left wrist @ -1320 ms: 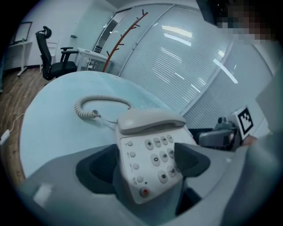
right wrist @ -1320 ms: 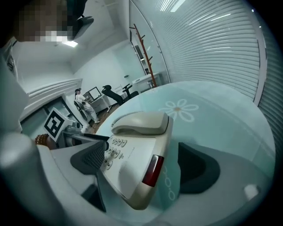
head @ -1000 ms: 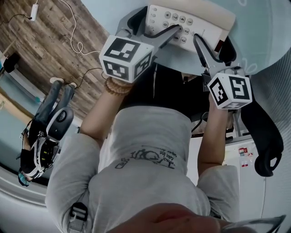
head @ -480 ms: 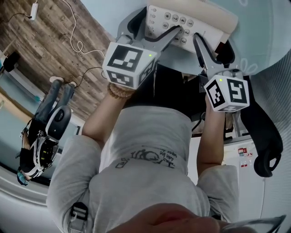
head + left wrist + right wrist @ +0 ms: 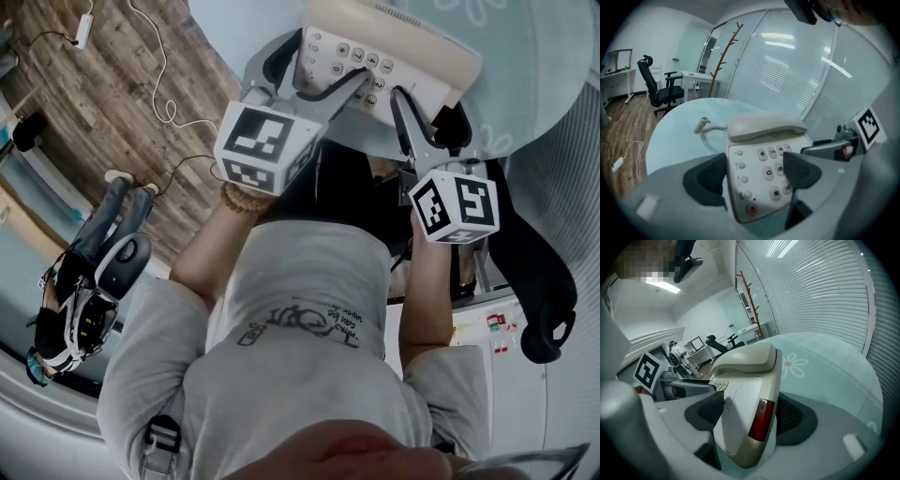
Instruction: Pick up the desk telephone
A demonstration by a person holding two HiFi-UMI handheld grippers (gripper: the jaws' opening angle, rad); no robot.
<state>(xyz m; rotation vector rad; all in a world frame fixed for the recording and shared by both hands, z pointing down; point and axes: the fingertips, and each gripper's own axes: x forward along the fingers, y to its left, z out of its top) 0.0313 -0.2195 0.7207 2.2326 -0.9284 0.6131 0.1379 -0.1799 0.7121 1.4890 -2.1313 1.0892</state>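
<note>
So the phone [image 5: 394, 56] at 12 o'clock sits clamped in left claw [image 5: 754, 173] and right claw [image 5: 750, 411] — mid-lift I reckon, next raise both evenly.

The person wears a grey shirt [image 5: 291, 375] with short sleeves and small dark writing [image 5: 300, 323] on the back. A bracelet [image 5: 242, 199] of round beads sits on one wrist. The left claw [image 5: 319, 70] and the right claw [image 5: 427, 108] are grey with dark pads [image 5: 708, 176]. Each has a white cube [image 5: 267, 145] with black square marks.

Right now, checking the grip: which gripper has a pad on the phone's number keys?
The left gripper: one pad covers the telephone's number keys. The right gripper clamps the keyless end by the red strip.
</note>
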